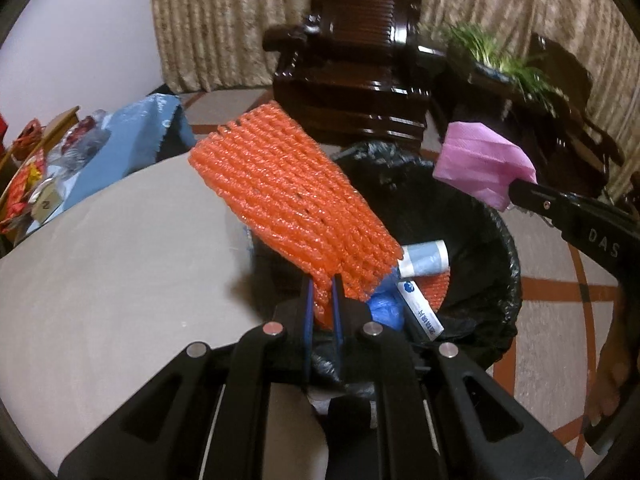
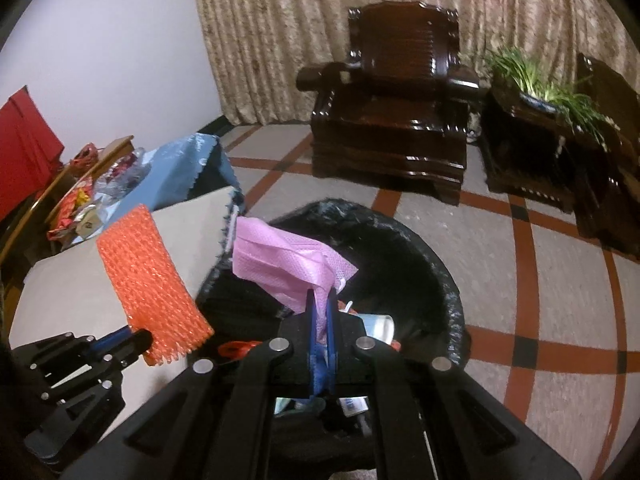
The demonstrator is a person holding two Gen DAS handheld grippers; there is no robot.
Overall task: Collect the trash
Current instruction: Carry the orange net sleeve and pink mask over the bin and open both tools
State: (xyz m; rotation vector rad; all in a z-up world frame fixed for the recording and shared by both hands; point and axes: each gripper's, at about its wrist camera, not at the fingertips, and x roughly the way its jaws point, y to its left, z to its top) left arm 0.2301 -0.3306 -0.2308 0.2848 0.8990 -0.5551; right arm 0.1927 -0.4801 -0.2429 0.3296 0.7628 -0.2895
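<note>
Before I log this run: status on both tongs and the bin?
Left tongs shut on orange net. Right tongs shut on pink mask. Both over bin. Nothing in the way.

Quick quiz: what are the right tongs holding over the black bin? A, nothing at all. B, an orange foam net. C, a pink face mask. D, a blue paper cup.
C: the right tongs are shut on the pink mask above the bin; the orange net is in the left tongs.
</note>
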